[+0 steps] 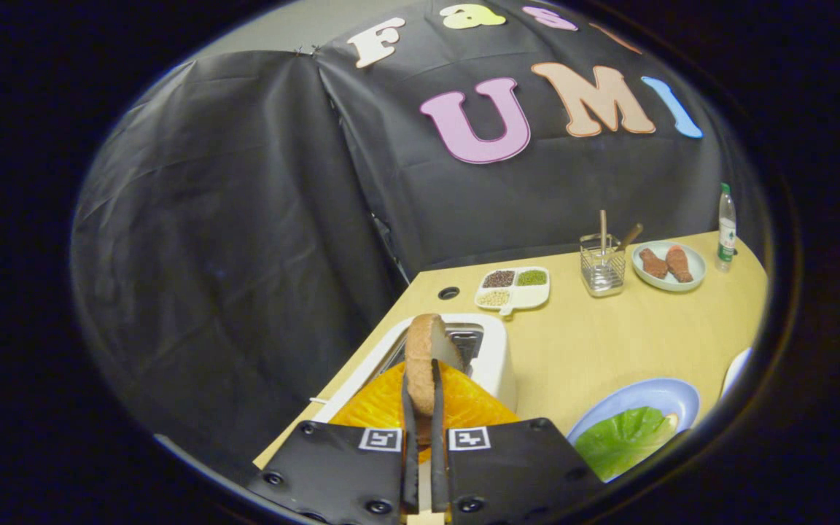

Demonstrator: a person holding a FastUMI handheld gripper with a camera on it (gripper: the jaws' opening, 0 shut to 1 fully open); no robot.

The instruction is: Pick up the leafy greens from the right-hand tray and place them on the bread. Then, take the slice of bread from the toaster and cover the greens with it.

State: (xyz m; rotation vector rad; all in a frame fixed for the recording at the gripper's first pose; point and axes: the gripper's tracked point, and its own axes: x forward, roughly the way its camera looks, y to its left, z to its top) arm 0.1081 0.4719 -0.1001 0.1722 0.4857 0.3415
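Observation:
My gripper point(421, 390) is shut on a slice of bread point(424, 357), held edge-on and upright between the two fingers. The slice is above the white toaster point(496, 364), whose open slot point(464, 341) lies just beyond it. An orange ribbed thing point(383, 405) sits under the slice, close to the fingers. To the right of the fingers a blue plate point(653, 397) carries the leafy greens point(620, 437), spread flat over a bread slice whose edge point(671, 421) peeks out at the far side.
Further back on the wooden table point(580, 343) stand a white divided dish of grains point(513, 286), a wire holder with sticks point(602, 266), a plate with two brown pieces point(668, 265) and a small bottle point(726, 230). A white tray rim point(735, 370) shows at the right.

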